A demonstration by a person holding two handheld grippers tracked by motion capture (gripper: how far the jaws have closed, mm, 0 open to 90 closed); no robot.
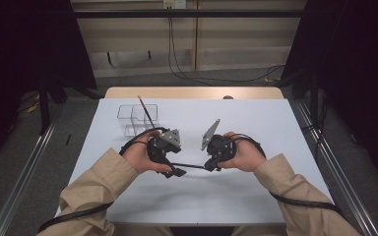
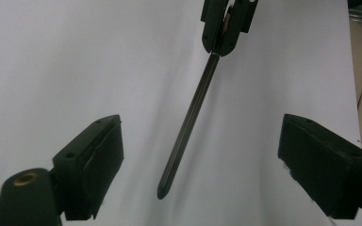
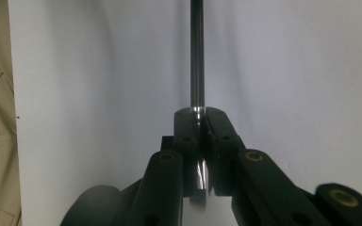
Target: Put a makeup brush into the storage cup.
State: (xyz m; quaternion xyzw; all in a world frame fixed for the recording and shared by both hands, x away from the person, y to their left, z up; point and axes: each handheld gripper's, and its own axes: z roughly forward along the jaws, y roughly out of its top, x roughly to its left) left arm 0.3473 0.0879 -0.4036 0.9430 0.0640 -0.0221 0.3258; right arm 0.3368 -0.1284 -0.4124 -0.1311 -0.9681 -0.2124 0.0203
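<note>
Over white table (image 1: 256,128): right gripper (image 3: 200,141) clamped tight on dark pen (image 2: 188,122) — held level, likely for hand-off. Left gripper (image 2: 202,155) fingers spread wide around tip — ready to take.

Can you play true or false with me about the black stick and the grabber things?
1. The right hand-held gripper is shut on the black stick. True.
2. The left hand-held gripper squeezes the stick too. False: its jaws stand wide open, apart from the stick.
3. The clear box on the white table has a thin stick poking out. True.
4. The black stick lies flat on the table. False: it is held above it.
</note>
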